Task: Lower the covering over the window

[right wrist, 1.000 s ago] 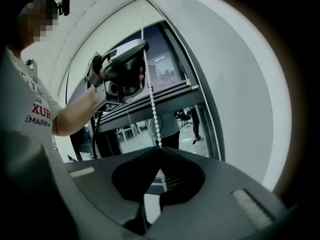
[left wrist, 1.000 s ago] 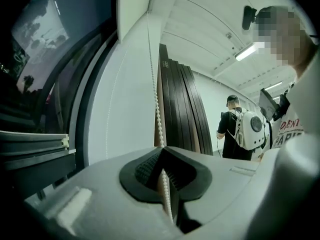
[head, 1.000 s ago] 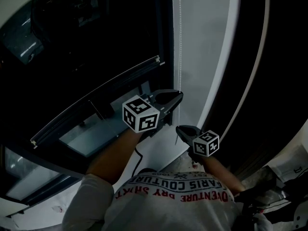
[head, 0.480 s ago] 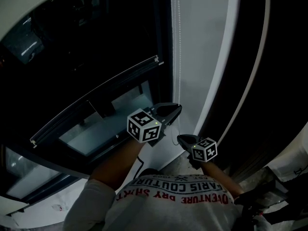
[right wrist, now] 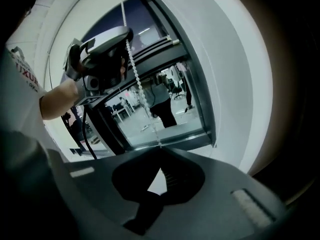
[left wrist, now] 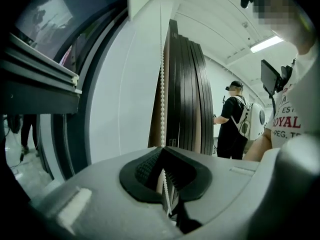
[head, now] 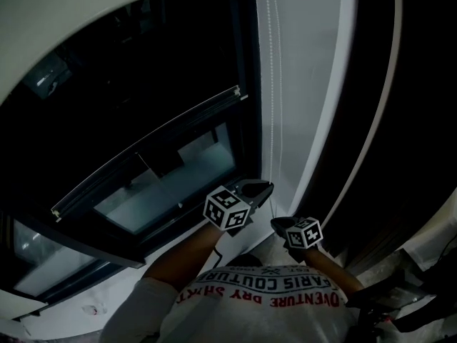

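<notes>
The window (head: 171,184) has a dark covering drawn partway down, ending in a pale bottom rail (head: 143,152) with lit glass below it. A white bead chain (head: 272,84) hangs along the white wall strip right of the frame. My left gripper (head: 269,186) is shut on that chain, which runs down into its closed jaws (left wrist: 163,149). Just below it, my right gripper (head: 274,224) is also shut on the bead chain (right wrist: 137,84), which enters its jaws (right wrist: 160,148). The left gripper (right wrist: 102,41) shows above in the right gripper view.
A stack of dark upright panels (left wrist: 186,89) leans right of the white wall strip (head: 307,63). Another person with a white backpack (left wrist: 235,121) stands beyond them. The window sill (head: 164,256) lies close under my arms.
Both grippers have come down together along the chain, toward my body, staying shut on it. Whether the bottom rail has shifted I cannot tell.
</notes>
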`<control>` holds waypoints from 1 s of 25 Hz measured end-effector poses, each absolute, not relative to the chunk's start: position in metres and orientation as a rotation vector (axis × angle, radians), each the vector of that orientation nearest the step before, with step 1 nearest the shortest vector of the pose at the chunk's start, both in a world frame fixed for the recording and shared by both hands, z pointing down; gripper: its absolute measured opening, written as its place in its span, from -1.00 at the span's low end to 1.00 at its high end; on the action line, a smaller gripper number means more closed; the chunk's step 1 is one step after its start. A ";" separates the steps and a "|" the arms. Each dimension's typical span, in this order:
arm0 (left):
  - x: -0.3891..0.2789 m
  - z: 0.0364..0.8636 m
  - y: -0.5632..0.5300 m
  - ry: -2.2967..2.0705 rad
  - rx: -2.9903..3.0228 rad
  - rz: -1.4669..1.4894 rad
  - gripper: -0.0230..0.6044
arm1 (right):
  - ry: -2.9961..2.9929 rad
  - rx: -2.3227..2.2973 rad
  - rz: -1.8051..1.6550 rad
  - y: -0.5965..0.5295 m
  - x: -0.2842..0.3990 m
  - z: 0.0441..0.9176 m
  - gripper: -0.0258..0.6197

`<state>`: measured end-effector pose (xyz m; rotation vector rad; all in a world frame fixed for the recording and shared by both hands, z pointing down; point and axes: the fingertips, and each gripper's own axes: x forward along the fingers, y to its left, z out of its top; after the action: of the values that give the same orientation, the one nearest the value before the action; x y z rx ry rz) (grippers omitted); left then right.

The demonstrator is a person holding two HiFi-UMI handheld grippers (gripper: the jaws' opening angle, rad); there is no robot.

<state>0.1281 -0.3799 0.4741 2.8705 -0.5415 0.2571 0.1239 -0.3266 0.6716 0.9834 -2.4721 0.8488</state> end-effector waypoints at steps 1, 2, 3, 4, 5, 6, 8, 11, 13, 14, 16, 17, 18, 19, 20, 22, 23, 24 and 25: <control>0.128 0.483 -0.378 -0.539 2.864 0.277 -0.91 | -2.453 0.978 0.860 -0.324 0.125 0.679 -0.90; 0.128 0.490 -0.377 -0.538 2.857 0.291 -0.91 | -2.439 0.970 0.873 -0.321 0.125 0.685 -0.90; 0.126 0.495 -0.377 -0.537 2.849 0.293 -0.91 | -2.431 0.959 0.889 -0.318 0.124 0.689 -0.90; 0.125 0.497 -0.377 -0.536 2.840 0.282 -0.91 | -2.430 0.948 0.903 -0.316 0.123 0.691 -0.90; 0.123 0.498 -0.377 -0.536 2.833 0.263 -0.91 | -2.431 0.938 0.911 -0.314 0.121 0.690 -0.90; 0.121 0.497 -0.378 -0.538 2.828 0.246 -0.91 | -2.433 0.931 0.909 -0.313 0.120 0.689 -0.90; 0.117 0.495 -0.379 -0.543 2.827 0.225 -0.91 | -2.442 0.926 0.877 -0.314 0.118 0.682 -0.89; 0.111 0.495 -0.376 -0.542 2.836 0.208 -0.91 | -2.485 0.926 0.823 -0.318 0.122 0.659 -0.60; 0.108 0.495 -0.372 -0.544 2.839 0.192 -0.91 | -2.531 0.952 0.777 -0.324 0.129 0.631 -0.60; 0.105 0.494 -0.371 -0.550 2.837 0.182 -0.91 | -2.559 0.971 0.739 -0.330 0.132 0.612 -0.62; 0.101 0.492 -0.369 -0.567 2.832 0.158 -0.91 | -2.624 1.009 0.635 -0.343 0.138 0.567 -0.63; 0.101 0.491 -0.368 -0.571 2.833 0.150 -0.91 | -2.657 1.024 0.569 -0.348 0.139 0.542 -0.63; 0.101 0.490 -0.366 -0.573 2.838 0.149 -0.91 | -2.690 1.035 0.498 -0.352 0.139 0.516 -0.64; 0.101 0.490 -0.363 -0.573 2.846 0.156 -0.91 | -2.725 1.040 0.427 -0.354 0.137 0.491 -0.64; 0.101 0.491 -0.360 -0.572 2.854 0.168 -0.91 | -2.762 1.038 0.366 -0.355 0.134 0.466 -0.65; 0.100 0.491 -0.356 -0.572 2.865 0.195 -0.91 | -2.842 1.019 0.285 -0.354 0.123 0.423 -0.66; 0.100 0.491 -0.355 -0.574 2.870 0.208 -0.91 | -2.876 1.004 0.257 -0.354 0.117 0.405 -0.66; 0.100 0.490 -0.353 -0.575 2.872 0.219 -0.91 | -2.900 0.989 0.232 -0.354 0.111 0.390 -0.66; 0.101 0.490 -0.352 -0.576 2.873 0.229 -0.91 | -2.912 0.976 0.206 -0.355 0.106 0.379 -0.66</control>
<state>0.1006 -0.3522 0.4899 2.8733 -0.5756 0.2289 0.1062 -0.3545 0.3793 0.9757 -2.9117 0.2057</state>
